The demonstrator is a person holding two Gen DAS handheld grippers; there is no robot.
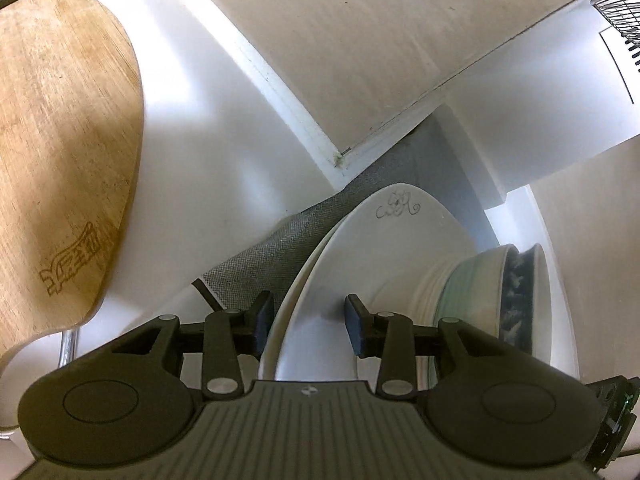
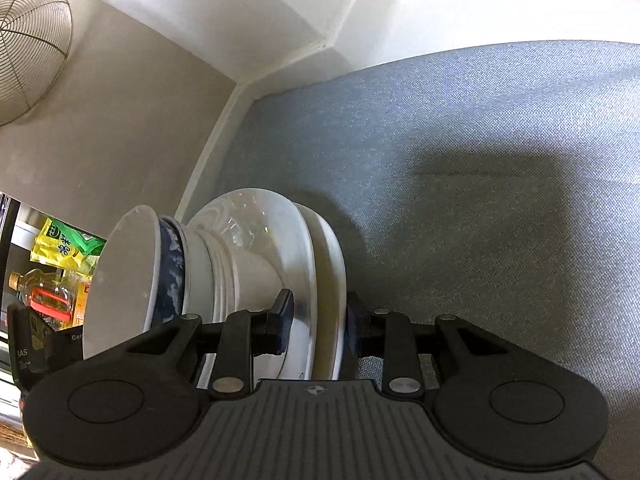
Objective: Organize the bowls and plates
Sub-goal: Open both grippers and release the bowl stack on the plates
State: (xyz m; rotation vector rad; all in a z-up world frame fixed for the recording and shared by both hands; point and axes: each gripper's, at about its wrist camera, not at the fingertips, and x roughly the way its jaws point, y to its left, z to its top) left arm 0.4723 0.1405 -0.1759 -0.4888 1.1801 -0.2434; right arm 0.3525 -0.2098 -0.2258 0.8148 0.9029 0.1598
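Two stacked white plates (image 1: 400, 240) (image 2: 320, 248) carry a nest of bowls: a white ribbed bowl (image 1: 424, 288) (image 2: 224, 264), a blue patterned bowl (image 1: 516, 292) (image 2: 172, 272) and a plain white bowl (image 2: 124, 272) innermost. The whole stack appears tipped sideways in both wrist views. My left gripper (image 1: 308, 324) is shut on the plates' rim, one pad under the lower plate and one on the upper face. At the opposite rim my right gripper (image 2: 318, 324) is shut on the same two plates. The stack hangs just over a grey woven mat (image 1: 272, 256) (image 2: 480, 160).
A wooden cutting board (image 1: 60, 140) lies on the white counter (image 1: 192, 140) beside the mat. White and beige walls meet in a corner behind the mat. A wire mesh strainer (image 2: 28, 52) (image 1: 620, 12) hangs on the wall. A yellow-green packet (image 2: 60, 244) and a bottle (image 2: 40, 296) sit on a shelf.
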